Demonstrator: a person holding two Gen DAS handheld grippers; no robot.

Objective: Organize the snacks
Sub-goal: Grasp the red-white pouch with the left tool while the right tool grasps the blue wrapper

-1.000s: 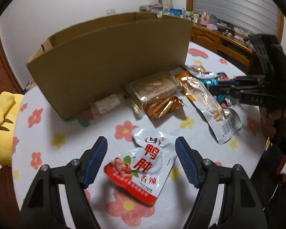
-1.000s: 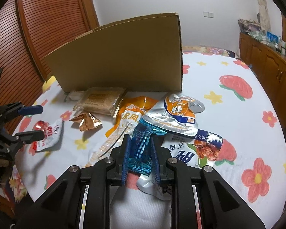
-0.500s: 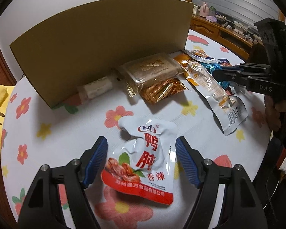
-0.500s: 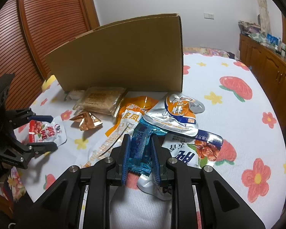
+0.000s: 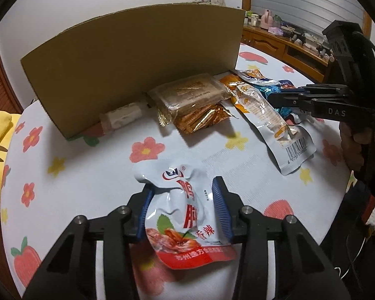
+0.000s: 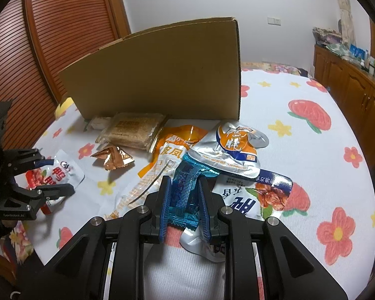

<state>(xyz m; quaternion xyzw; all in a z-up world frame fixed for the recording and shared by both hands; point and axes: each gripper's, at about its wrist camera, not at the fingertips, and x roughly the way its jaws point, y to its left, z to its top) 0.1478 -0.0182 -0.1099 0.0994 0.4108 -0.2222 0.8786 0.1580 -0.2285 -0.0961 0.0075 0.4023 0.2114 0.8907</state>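
Two packets are getting handled at once, so you're juggling a bit. Your left gripper (image 5: 182,210) is pinching the white-and-red pouch (image 5: 185,215) from both sides, pads touching its crinkled edges, and the pouch is sitting at about 6 o'clock on the flowered tablecloth (image 5: 87,170) in the left wrist view. Your right gripper (image 6: 183,200) is clamped on the blue foil wrapper (image 6: 185,195), which is lying on the snack pile at roughly 6 o'clock in the right wrist view. I'm guessing both are headed into the cardboard box (image 6: 162,75) standing at 12 o'clock. For the left one, you're grabbing a puffy, slippery bag by its sides, so I'd be squeezing closer to the middle of the pouch and lifting slowly, since it looks like it's buckling rather than being held flat. Its look: glossy white top with a blue logo, big red characters, a red band along the bottom with a food photo, and wrinkles all over. The blue wrapper is shiny, with a dotted texture and crimped ends, partly overlapping the silver-and-orange pouch (image 6: 232,150) at its 1 o'clock.
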